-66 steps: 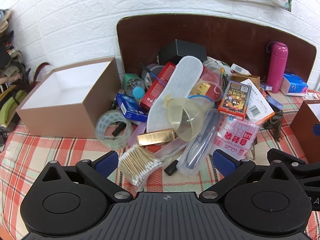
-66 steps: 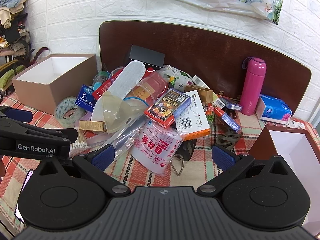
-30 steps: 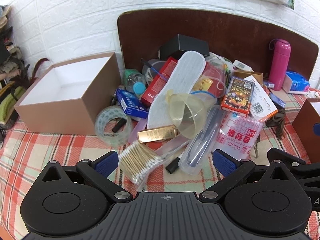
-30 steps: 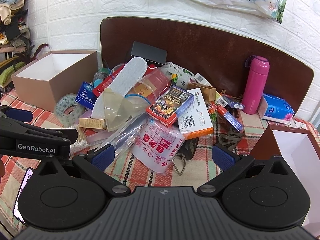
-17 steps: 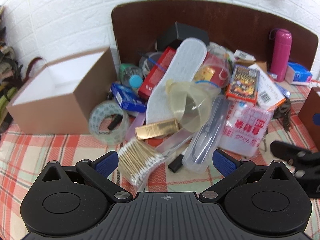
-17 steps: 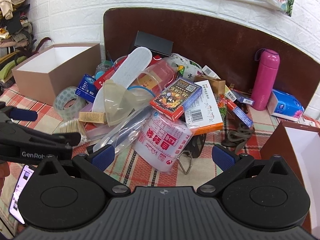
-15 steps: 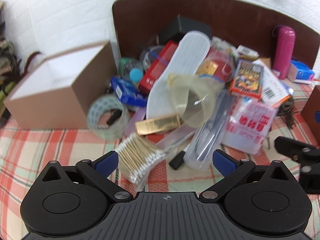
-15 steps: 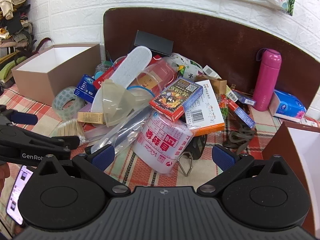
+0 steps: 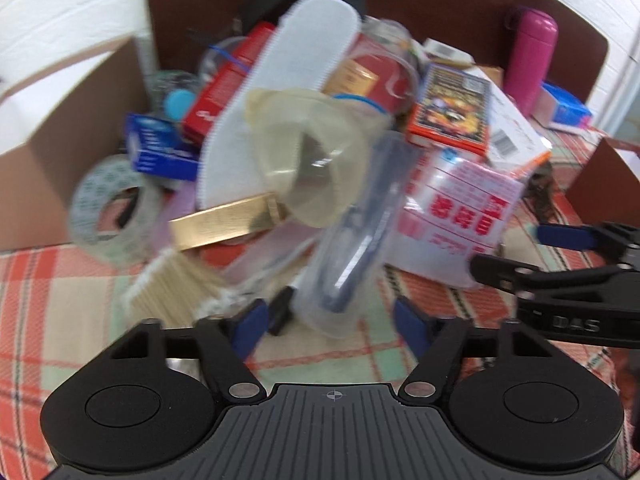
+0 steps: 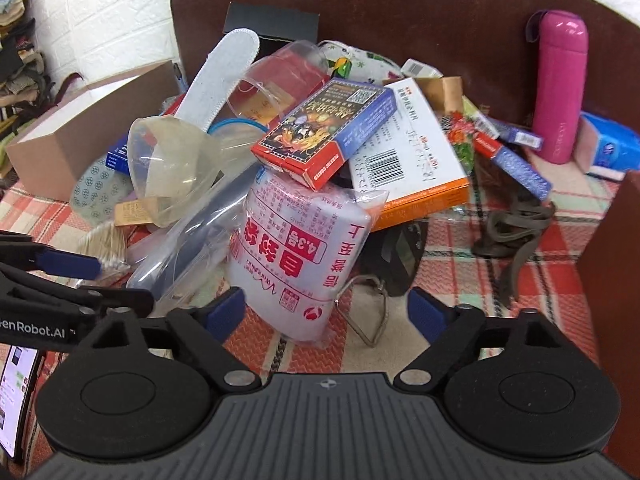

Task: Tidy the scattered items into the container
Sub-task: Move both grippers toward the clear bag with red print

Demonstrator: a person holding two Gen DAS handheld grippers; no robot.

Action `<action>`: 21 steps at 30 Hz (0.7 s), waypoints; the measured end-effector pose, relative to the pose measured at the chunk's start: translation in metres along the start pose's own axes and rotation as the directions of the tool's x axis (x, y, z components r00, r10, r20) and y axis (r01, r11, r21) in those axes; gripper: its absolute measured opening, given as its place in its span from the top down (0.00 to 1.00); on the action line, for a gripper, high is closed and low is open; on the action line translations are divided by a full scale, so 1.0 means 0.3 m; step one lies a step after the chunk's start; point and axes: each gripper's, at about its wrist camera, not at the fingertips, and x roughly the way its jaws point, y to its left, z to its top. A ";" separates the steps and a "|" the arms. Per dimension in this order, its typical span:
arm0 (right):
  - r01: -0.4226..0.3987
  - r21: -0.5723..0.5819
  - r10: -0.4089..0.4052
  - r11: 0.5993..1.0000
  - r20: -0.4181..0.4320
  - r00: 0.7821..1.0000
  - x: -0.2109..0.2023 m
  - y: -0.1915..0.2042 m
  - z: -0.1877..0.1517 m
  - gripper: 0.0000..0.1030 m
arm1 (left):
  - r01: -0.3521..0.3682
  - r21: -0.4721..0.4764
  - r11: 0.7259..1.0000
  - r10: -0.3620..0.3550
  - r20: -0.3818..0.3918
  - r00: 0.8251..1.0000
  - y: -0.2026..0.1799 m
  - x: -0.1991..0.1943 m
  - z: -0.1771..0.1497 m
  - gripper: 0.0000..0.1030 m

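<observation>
- Left tongs (image 9: 327, 316): jaws apart and closing; the near end of a clear plastic sleeve (image 9: 352, 236) holding a dark item is seen between the blue pads, not yet pressed. Frame blurred.
- Right tongs (image 10: 326, 312): jaws apart and closing; the lower end of a pink-printed bag roll (image 10: 296, 256) lies between the pads, no contact seen.
- Scattered items are heaped on a checked cloth (image 10: 448, 280) over the surface, against a dark brown board (image 10: 400, 8).
- In the pile: a white insole (image 9: 280, 92) at the top, a clear funnel-shaped cup (image 9: 316, 152) on it, a gold box (image 9: 224, 224) below, cotton swabs (image 9: 176, 284) and a tape roll (image 9: 108, 216) at the left.
- A red-and-blue card box (image 10: 324, 128) rests on the bag roll; a white-and-orange box (image 10: 408, 152) is just beside it.
- A pink flask (image 10: 560, 84) stands upright at the right, well apart from the pile.
- Containers: an open cardboard box (image 9: 64, 136) at the left edge of the pile; another brown box (image 9: 600, 184) at the right, partly out of frame.
</observation>
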 end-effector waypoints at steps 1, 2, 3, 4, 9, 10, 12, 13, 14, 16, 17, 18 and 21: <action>-0.025 -0.001 0.025 1.000 -0.005 1.000 0.012 -0.005 -0.002 0.25 | 0.001 0.006 1.000 -0.001 -0.014 1.000 -0.006 0.010 0.002 0.47; -0.049 -0.002 0.049 0.999 -0.007 0.999 0.025 -0.011 -0.005 0.33 | 0.004 0.011 1.000 -0.004 -0.026 1.000 -0.011 0.014 0.004 0.51; -0.073 -0.003 0.073 0.997 -0.008 0.997 0.039 -0.016 -0.008 0.37 | 0.011 0.015 1.000 -0.011 -0.029 1.000 -0.013 0.005 0.004 0.57; -0.094 -0.001 0.094 0.996 -0.005 0.996 0.049 -0.021 -0.010 0.45 | 0.018 0.018 1.000 -0.018 -0.033 0.999 -0.015 -0.003 0.004 0.67; -0.112 -0.028 0.112 0.993 0.010 0.994 0.061 -0.018 -0.009 0.47 | 0.127 0.048 0.991 -0.126 -0.017 0.992 -0.036 -0.070 0.000 0.71; -0.116 -0.032 0.116 0.993 0.012 0.993 0.063 -0.020 -0.010 0.47 | 0.134 0.070 0.988 -0.134 -0.012 0.991 -0.047 -0.069 0.001 0.71; -0.124 -0.028 0.125 0.992 0.015 0.992 0.074 -0.026 -0.008 0.45 | 0.125 0.101 0.987 -0.124 -0.016 0.992 -0.063 -0.028 0.007 0.71; -0.125 -0.019 0.125 0.992 0.013 0.992 0.082 -0.026 -0.005 0.42 | 0.117 0.104 0.988 -0.114 -0.029 0.993 -0.064 0.005 0.011 0.71; -0.122 -0.006 0.122 0.993 0.010 0.992 0.087 -0.027 -0.002 0.39 | 0.117 0.102 0.988 -0.112 -0.045 0.993 -0.063 0.039 0.012 0.71; -0.120 -0.001 0.120 0.993 0.007 0.993 0.095 -0.026 0.000 0.37 | 0.118 0.088 0.989 -0.112 -0.076 0.991 -0.057 0.100 0.012 0.72; -0.122 0.001 0.122 0.992 0.007 0.992 0.099 -0.026 0.002 0.37 | 0.115 0.081 0.990 -0.107 -0.087 0.990 -0.051 0.128 0.011 0.74; -0.128 0.004 0.128 0.992 0.008 0.992 0.104 -0.027 0.002 0.37 | 0.112 0.073 0.991 -0.105 -0.090 0.990 -0.045 0.150 0.010 0.74; -0.141 0.012 0.141 0.990 0.012 0.990 0.122 -0.024 0.004 0.37 | 0.109 0.036 0.993 -0.106 -0.062 0.992 -0.019 0.182 0.017 0.89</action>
